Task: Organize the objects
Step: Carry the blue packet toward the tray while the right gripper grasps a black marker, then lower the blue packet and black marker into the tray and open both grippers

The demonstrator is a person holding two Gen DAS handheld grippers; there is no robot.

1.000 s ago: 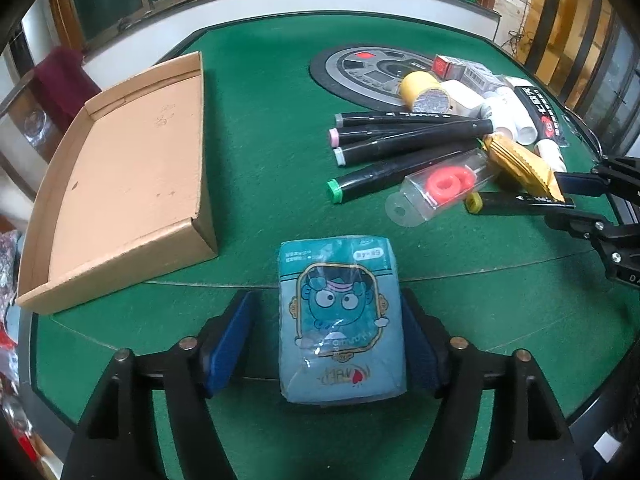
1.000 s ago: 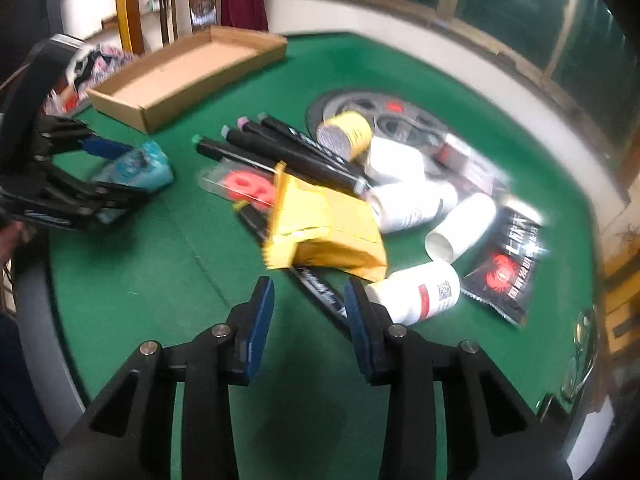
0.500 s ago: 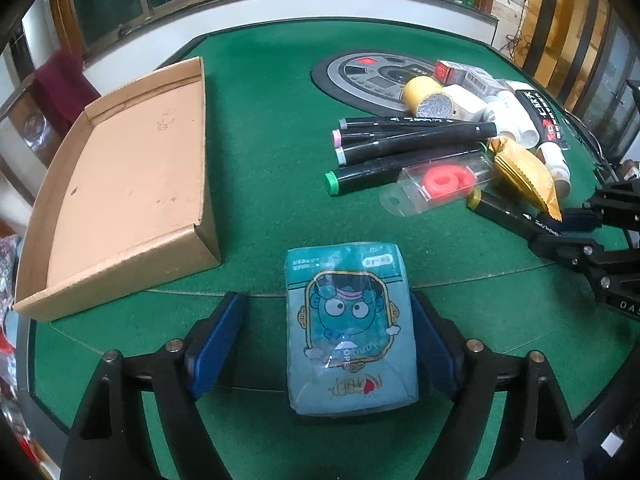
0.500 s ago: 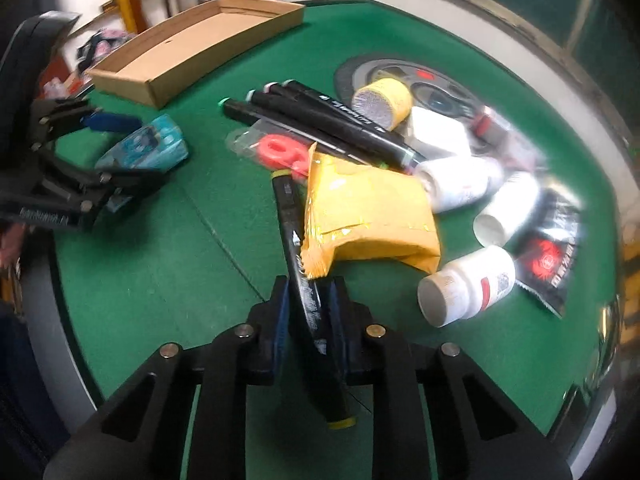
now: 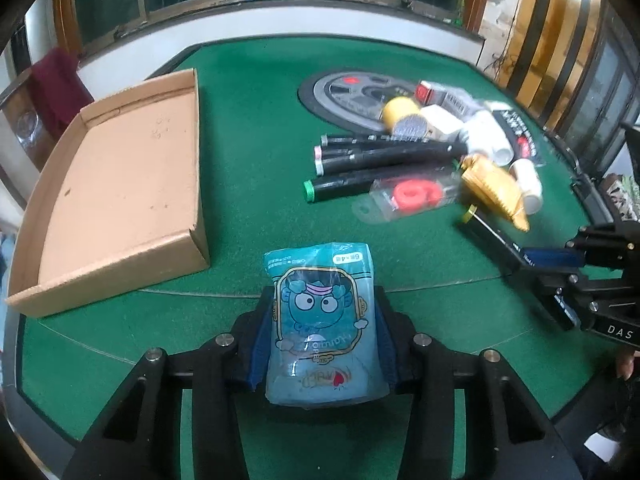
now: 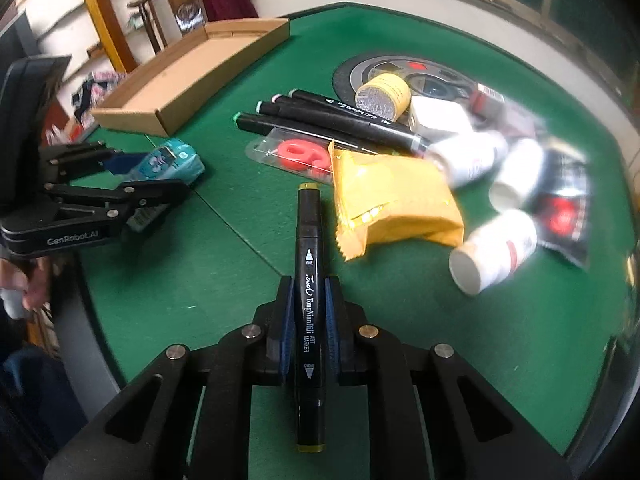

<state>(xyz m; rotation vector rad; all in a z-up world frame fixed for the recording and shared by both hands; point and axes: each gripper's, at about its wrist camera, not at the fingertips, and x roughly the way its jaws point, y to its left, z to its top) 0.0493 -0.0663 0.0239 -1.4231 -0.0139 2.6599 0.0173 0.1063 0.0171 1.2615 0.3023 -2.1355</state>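
A teal tissue pack with a cartoon face [image 5: 318, 268] lies on the green felt table [image 5: 256, 128] near its front edge. My left gripper [image 5: 324, 300] has its jaws closing on the pack, and the blue pads press its sides and pinch it in. In the right wrist view the same left gripper [image 6: 156, 176] holds the tissue pack [image 6: 172, 160] at the left. My right gripper [image 6: 309, 292] is shut on a black marker with yellow ends [image 6: 308, 232] that points straight ahead. The marker [image 5: 492, 240] and right gripper [image 5: 560, 268] also show in the left wrist view.
An empty cardboard tray [image 5: 120, 184] stands at the left. To the right lie several black markers [image 5: 380, 160], a clear pack with red rings [image 5: 412, 200], a yellow packet [image 5: 492, 180], white bottles [image 6: 496, 248], a yellow tape roll [image 6: 384, 96], a black sachet [image 6: 564, 212] and a round grey disc [image 5: 352, 92].
The left jaws came in from wide open onto the tissue pack's sides. The right jaws shut on the yellow-ended marker, which now lines up with the fingers.
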